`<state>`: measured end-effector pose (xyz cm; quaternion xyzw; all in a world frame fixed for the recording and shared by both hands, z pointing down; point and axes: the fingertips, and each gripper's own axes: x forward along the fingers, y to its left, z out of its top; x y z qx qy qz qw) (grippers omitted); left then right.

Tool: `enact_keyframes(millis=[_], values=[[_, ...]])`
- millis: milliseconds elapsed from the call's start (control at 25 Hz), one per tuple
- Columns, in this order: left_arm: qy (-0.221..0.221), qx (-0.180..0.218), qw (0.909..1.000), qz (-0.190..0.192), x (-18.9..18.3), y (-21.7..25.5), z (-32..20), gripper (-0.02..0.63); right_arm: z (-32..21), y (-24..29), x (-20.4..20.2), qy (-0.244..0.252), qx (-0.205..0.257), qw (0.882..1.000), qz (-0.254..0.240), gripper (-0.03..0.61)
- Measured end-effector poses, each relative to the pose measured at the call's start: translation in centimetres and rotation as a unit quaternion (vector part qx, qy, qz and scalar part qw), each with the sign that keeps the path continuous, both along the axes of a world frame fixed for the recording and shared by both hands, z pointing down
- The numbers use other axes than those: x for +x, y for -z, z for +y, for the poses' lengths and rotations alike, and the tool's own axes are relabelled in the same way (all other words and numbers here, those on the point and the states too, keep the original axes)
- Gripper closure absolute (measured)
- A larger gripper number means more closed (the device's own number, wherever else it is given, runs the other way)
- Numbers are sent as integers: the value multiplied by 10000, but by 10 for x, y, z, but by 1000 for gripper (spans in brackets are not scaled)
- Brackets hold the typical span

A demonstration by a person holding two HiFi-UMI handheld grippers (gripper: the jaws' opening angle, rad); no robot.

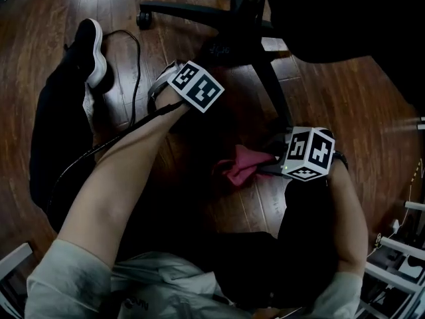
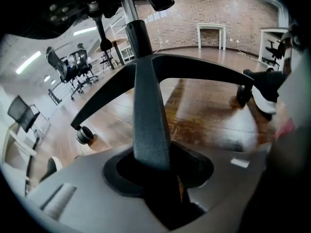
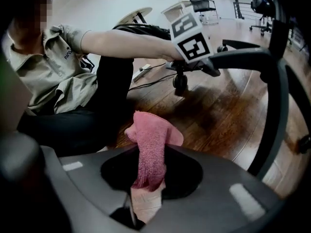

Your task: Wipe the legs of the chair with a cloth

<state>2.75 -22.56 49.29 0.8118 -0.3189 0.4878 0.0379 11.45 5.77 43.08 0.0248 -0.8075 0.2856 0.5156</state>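
Note:
The black chair base point(image 1: 246, 28) stands on the wood floor, with legs that spread from its hub. My left gripper point(image 2: 163, 178) has one chair leg point(image 2: 148, 106) running straight down between its jaws, which close around it. In the head view, the left gripper point(image 1: 216, 55) reaches under its marker cube to that hub. My right gripper point(image 3: 146, 198) is shut on a pink cloth point(image 3: 150, 149), which sticks up out of the jaws. In the head view, the right gripper point(image 1: 272, 167) holds the cloth point(image 1: 239, 166) low over the floor beside another leg point(image 1: 272, 88).
A person's black-and-white shoe point(image 1: 89, 48) and a black cable point(image 1: 136, 78) lie on the floor at the left. A castor point(image 1: 143, 20) ends the far left leg. White frame parts point(image 1: 398, 251) stand at the lower right. Other office chairs point(image 2: 73, 64) stand far off.

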Motion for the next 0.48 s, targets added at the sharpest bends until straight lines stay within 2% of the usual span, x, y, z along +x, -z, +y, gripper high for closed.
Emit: enact_keyframes(millis=[120,240,400,480], values=[[-368,393,9982,-267,-15,0,-28,457,-25,11,-2,-181,488,9985,-180,485],[-643,510,9962,-303,-25,2,-47,456,-43,16,2,-334,829,9956,-265,485],[-697,550,9956,-286,-27,6,-53,456,-65,20,7,-486,1204,9912,-254,486],[-661,529,9961,-260,-24,5,-49,456,-82,26,8,-639,1549,9855,-265,486]])
